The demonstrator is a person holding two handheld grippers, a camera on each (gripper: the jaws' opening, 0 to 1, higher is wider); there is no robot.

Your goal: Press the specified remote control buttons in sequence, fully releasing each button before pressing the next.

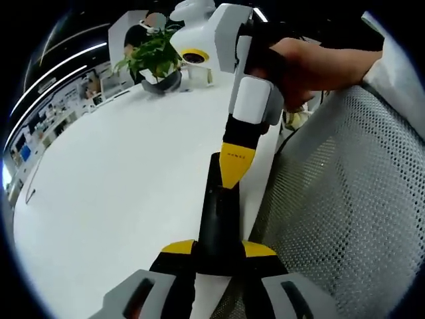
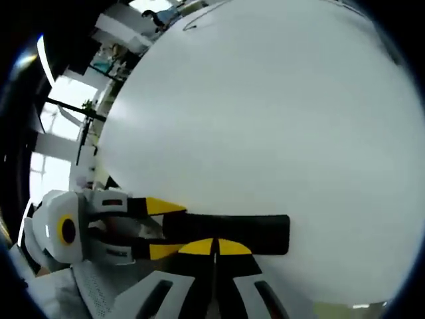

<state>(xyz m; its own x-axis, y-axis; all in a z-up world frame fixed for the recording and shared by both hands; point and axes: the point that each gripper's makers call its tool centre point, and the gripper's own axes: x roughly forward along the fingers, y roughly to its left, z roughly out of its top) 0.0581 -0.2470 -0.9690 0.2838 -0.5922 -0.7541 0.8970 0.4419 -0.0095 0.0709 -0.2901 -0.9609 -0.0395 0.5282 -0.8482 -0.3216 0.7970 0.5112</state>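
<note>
Remote control, a slim black plastic bar [image 1: 218,219], lies at the near edge of the white bench [image 1: 119,186], right beside the grey mesh chair back [image 1: 345,212] that crowds that edge. The left gripper [image 1: 219,251], with yellow tips on grey and white arms, has its jaws pinching the remote's near end, and in the left gripper view the long axis runs straight away from those jaws towards the far side of the bench. Over the remote's far half comes the right gripper [image 1: 236,169], a hand [image 1: 312,66] wrapped round its white body, and its yellow tips are pressed together into a single point that sits at the remote's top face; whether it is actually bearing down on a button I cannot tell, since the buttons themselves are too dark to make out. From the right gripper view the remote [image 2: 229,232] lies crosswise just ahead of the closed right tips [image 2: 214,247], with the left gripper [image 2: 159,229] clamped on its end. So the right one is the presser and the left the steadying hold, by my reading. A green leafy plant in a dark pot [image 1: 154,60] stands at the bench's far edge, well apart.
</note>
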